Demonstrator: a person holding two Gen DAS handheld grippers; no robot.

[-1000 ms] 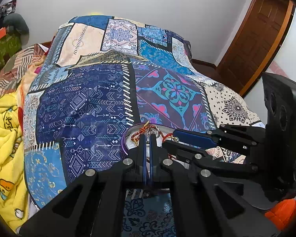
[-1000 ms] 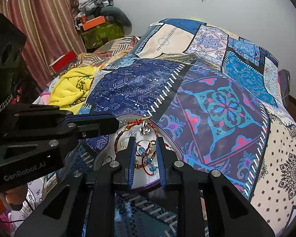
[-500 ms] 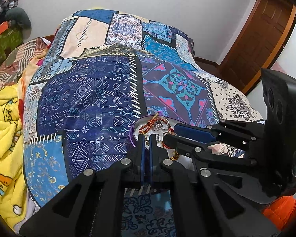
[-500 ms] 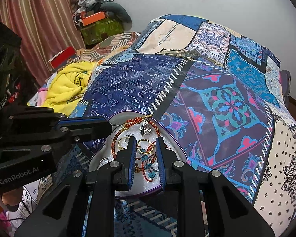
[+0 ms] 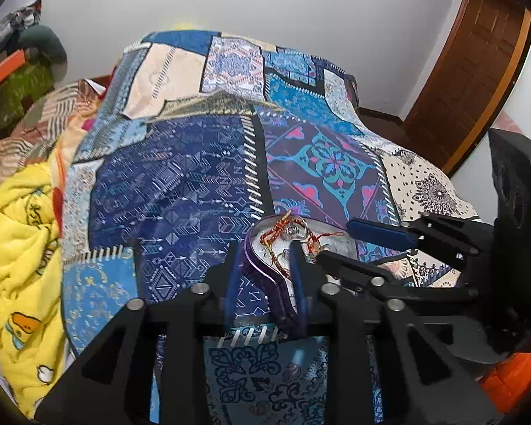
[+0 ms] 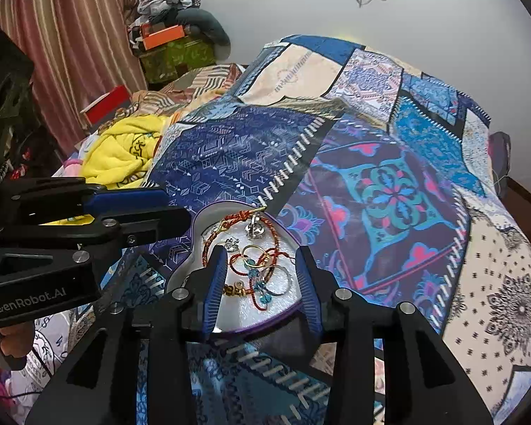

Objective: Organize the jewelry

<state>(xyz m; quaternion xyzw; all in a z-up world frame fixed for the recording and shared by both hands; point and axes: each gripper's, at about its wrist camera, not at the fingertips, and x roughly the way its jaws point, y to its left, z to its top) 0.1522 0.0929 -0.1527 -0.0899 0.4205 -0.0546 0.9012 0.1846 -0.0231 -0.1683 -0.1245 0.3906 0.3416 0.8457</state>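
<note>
A heart-shaped purple tin with a white lining (image 6: 286, 313) lies on the patchwork bedspread and holds a red-orange braided bracelet (image 6: 230, 223), gold rings (image 6: 253, 258), blue beads and silver pieces. My right gripper (image 6: 262, 272) is open over the tin, its jaws spread around the jewelry. My left gripper (image 5: 265, 265) is open, its jaws straddling the tin's purple left wall (image 5: 262, 272). The left gripper also shows at the left of the right wrist view (image 6: 138, 212).
The patchwork bedspread (image 6: 371, 184) covers the bed. A yellow blanket (image 5: 17, 241) lies at the left edge. Boxes and clothes (image 6: 173, 46) are piled by the striped curtain. A wooden door (image 5: 470, 67) stands at the far right.
Both grippers have opened wider. The left gripper, shut before, now straddles the tin's left wall. Both cameras have tilted down toward the tin.
</note>
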